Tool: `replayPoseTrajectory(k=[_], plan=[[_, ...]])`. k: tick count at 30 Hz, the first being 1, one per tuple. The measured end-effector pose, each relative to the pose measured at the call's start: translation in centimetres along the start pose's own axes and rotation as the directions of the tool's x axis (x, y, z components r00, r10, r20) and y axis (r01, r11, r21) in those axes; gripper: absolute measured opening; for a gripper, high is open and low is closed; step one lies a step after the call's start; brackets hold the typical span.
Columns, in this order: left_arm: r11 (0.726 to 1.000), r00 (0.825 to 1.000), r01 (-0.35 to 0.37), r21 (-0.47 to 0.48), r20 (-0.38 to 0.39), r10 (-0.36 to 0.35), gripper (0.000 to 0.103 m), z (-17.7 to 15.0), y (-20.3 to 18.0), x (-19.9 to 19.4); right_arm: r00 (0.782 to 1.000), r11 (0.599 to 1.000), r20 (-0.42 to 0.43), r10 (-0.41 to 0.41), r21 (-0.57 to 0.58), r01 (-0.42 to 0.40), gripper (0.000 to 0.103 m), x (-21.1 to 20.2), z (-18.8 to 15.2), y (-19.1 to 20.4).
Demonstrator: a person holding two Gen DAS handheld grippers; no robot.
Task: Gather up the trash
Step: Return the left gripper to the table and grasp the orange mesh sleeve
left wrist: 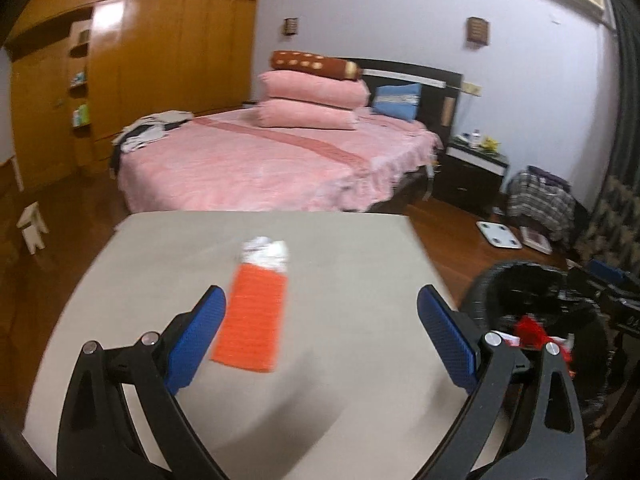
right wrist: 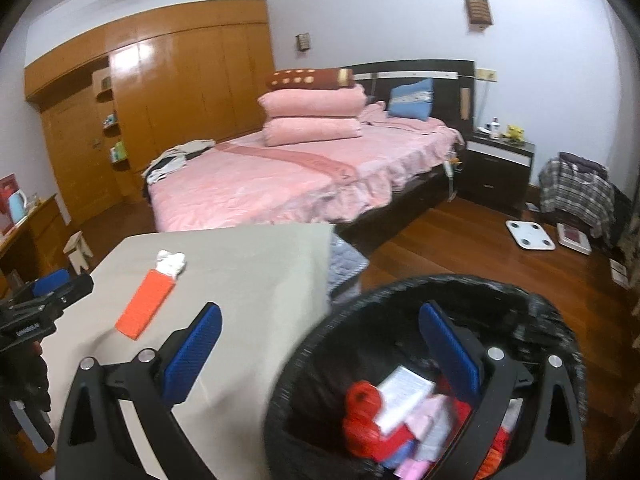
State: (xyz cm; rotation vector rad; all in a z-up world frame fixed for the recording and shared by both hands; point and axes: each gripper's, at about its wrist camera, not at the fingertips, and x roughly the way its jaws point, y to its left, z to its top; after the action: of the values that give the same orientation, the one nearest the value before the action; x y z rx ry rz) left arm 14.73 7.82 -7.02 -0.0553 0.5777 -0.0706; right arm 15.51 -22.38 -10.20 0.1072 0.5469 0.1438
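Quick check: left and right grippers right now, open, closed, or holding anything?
Left gripper: jaws open, empty, over the table.
Right gripper: jaws open, empty, at the trash bin.

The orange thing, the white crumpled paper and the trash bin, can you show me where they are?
orange packet (left wrist: 252, 322), left wrist view, middle of its flat face.
white crumpled paper (left wrist: 266, 254), left wrist view, centre of the wad.
trash bin (right wrist: 332, 320), right wrist view, black-lined rim, upper left.

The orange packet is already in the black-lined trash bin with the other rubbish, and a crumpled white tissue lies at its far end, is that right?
Not quite. The orange packet lies on the table, not in the trash bin. The left wrist view shows it there, with the crumpled white tissue at its far end.
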Motion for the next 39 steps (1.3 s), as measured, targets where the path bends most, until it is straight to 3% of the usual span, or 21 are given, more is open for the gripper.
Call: replayPoseTrajectory(k=[8,20,24,27,29,31,35,39], plan=[[0.996,0.995,-0.082,-0.043,-0.059,0.079,0.094,-0.6,5.4,3.8,0.998,0.998,-0.018,0.054,-0.03,-0.054,0.097,5.0,0.4,4.9],[0.997,0.979,-0.072,-0.042,-0.194,0.062,0.093,-2.2,7.1,10.9,0.995,0.996,-0.079,0.055,-0.069,-0.06,0.097,12.3,0.8,9.4],[0.996,0.964,-0.051,-0.07,-0.263,0.031,0.076,-3.2,7.6,12.8,0.993,0.996,-0.1,0.057,-0.066,-0.063,0.097,13.6,0.5,9.7],[0.995,0.951,-0.041,-0.089,-0.309,0.011,0.073,-4.0,7.8,13.8,0.992,0.995,-0.113,0.06,-0.068,-0.068,0.097,14.2,0.3,10.0],[0.995,0.951,-0.037,-0.09,-0.308,0.008,0.073,-4.1,7.9,13.9,0.991,0.995,-0.118,0.064,-0.068,-0.072,0.097,14.5,0.2,10.1],[0.995,0.952,-0.035,-0.094,-0.306,0.004,0.061,-4.2,8.0,13.8,0.99,0.995,-0.125,0.066,-0.068,-0.075,0.097,14.9,0.1,10.3],[0.995,0.95,-0.026,-0.094,-0.311,-0.004,0.023,-4.4,7.8,13.9,0.989,0.995,-0.132,0.069,-0.064,-0.078,0.097,15.5,-0.1,10.5],[0.994,0.951,-0.025,-0.107,-0.31,-0.009,0.02,-4.3,8.0,13.7,0.987,0.995,-0.14,0.074,-0.063,-0.083,0.097,15.9,-0.2,11.1]])
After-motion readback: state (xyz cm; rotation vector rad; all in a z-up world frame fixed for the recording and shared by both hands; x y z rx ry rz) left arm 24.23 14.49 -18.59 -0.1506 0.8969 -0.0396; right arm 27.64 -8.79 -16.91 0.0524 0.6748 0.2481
